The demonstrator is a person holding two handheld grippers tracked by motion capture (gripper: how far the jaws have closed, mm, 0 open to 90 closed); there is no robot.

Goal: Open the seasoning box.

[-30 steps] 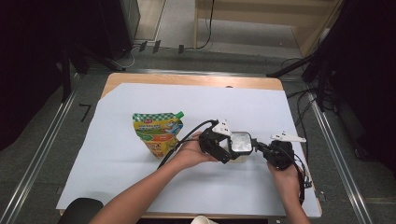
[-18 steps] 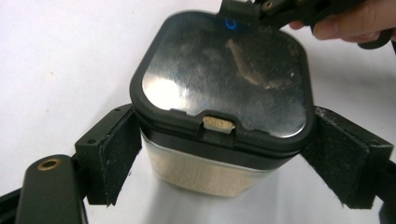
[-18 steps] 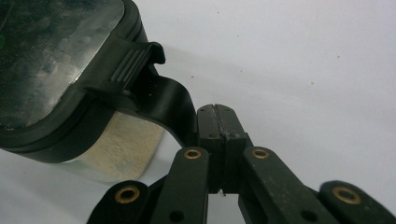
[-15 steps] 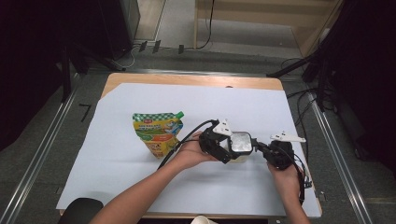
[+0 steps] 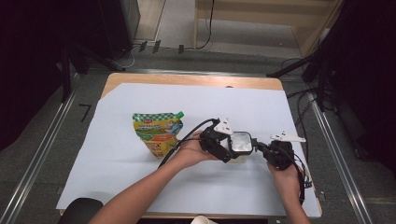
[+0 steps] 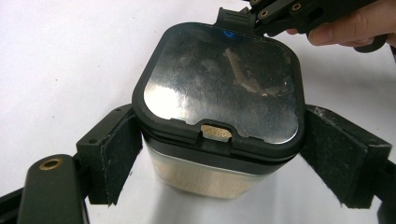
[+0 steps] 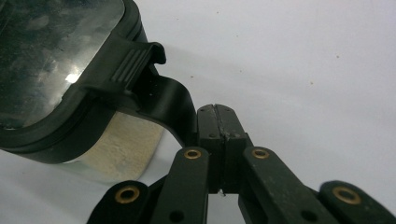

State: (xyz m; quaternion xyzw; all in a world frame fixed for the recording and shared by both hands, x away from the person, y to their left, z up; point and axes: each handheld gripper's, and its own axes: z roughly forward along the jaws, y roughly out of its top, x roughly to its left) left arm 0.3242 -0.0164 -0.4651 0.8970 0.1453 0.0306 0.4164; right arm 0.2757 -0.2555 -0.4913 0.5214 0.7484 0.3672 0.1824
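While left fingers (image 6: 219,154) clamp the container (image 6: 219,98) and right fingers (image 7: 217,126) pressed together, sauce pouch (image 5: 158,131) nearby.

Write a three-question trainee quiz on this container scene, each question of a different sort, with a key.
1. True or false: the left gripper has its jaws on two opposite sides of the container.
2. Multiple choice: the right gripper has its jaws at
A. the pouch
B. the latch on the rim of the lid
C. the paper sheet
3. Fill in: in the high view, the pouch lies to the ____ of the container.

Key
1. True; the container sits between the two pads.
2. B; the jaws are together beside the curved latch strap.
3. left
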